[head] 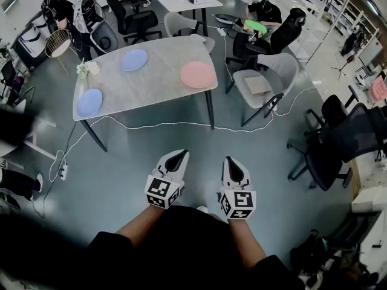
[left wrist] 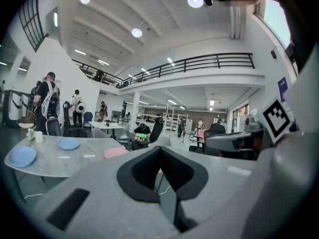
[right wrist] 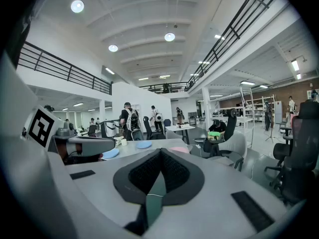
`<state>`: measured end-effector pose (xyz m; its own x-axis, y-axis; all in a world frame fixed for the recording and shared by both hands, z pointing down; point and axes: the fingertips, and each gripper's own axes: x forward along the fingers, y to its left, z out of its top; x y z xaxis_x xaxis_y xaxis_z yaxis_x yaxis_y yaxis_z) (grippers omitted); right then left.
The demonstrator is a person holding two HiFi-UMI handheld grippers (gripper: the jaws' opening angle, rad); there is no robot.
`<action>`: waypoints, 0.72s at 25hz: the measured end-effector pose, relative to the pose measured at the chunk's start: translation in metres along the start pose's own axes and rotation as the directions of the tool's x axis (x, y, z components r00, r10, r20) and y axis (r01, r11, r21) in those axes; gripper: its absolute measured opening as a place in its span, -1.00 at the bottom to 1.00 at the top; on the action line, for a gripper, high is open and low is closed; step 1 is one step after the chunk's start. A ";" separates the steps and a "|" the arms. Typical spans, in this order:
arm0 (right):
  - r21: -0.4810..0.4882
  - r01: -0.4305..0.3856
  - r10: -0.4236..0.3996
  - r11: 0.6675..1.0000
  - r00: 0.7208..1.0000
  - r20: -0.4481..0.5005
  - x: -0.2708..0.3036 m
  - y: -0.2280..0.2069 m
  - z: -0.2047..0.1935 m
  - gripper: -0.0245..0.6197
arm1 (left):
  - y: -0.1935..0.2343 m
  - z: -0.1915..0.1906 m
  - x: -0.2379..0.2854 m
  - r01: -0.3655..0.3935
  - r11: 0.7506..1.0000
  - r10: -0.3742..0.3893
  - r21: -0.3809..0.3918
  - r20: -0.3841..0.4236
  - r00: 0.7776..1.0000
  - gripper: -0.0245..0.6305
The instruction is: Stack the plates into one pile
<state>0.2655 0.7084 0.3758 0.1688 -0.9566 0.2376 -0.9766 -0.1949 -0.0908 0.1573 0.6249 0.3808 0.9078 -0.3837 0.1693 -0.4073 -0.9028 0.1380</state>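
Three plates lie apart on the grey table: a blue plate at the back, a pink plate on the right and a second blue plate at the near left corner. The left gripper view shows them as blue, blue and pink. My left gripper and right gripper are held side by side over the floor, well short of the table. Both are shut with nothing between the jaws.
A white cup and small flowers stand at the table's left end. A white cable runs across the floor under the table. Grey chairs stand to the right, black office chairs farther right. People sit and stand beyond the table.
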 end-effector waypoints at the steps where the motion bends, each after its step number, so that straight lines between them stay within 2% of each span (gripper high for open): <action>1: -0.008 -0.001 0.001 1.000 1.000 0.006 -0.002 -0.004 0.000 -0.89 | -0.006 0.000 0.003 -0.003 1.000 0.003 0.007 0.009 1.000 -0.87; 6: -0.029 0.003 -0.002 1.000 1.000 0.025 -0.014 -0.022 -0.005 -0.89 | -0.029 -0.003 0.009 -0.023 0.999 0.021 0.035 0.045 0.999 -0.87; 12: 0.035 0.013 -0.014 0.999 1.000 0.019 -0.016 -0.047 -0.022 -0.89 | -0.045 -0.013 0.027 -0.008 0.999 0.006 0.035 0.047 0.999 -0.87; 18: 0.053 0.017 -0.017 0.998 1.000 0.003 0.021 -0.074 -0.029 -0.89 | -0.032 -0.018 0.071 0.004 0.999 -0.005 0.041 0.044 0.999 -0.87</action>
<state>0.3377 0.7087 0.4153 0.1863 -0.9536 0.2366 -0.9652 -0.2226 -0.1373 0.2328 0.6307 0.4063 0.9135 -0.3870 0.1257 -0.3996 -0.9113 0.0989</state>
